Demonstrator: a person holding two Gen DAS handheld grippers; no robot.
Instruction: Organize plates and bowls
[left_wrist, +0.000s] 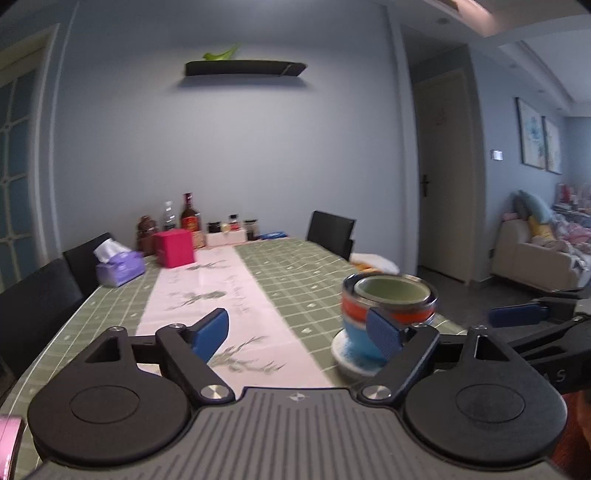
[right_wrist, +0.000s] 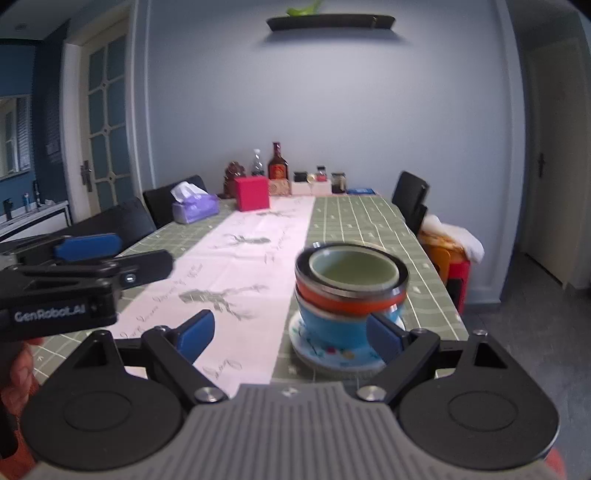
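A stack of bowls (left_wrist: 388, 306) stands on a small white and blue plate (left_wrist: 343, 354) near the right edge of the table: a blue bowl at the bottom, an orange one on it, a green-lined one with a metal rim on top. My left gripper (left_wrist: 297, 325) is open, with only tablecloth between its fingers; the stack lies behind its right finger. In the right wrist view the stack of bowls (right_wrist: 351, 295) sits just ahead of my open right gripper (right_wrist: 290, 326), close to its right finger, with no pad pressing on it. The two grippers are side by side.
The table (right_wrist: 351, 225) has a green checked cloth and a pale runner (right_wrist: 251, 251). A purple tissue box (right_wrist: 194, 206), a red box (right_wrist: 252, 197) and bottles (right_wrist: 277, 166) stand at the far end. Black chairs (right_wrist: 410, 195) flank it. An orange stool (right_wrist: 448, 258) with white cloth stands right.
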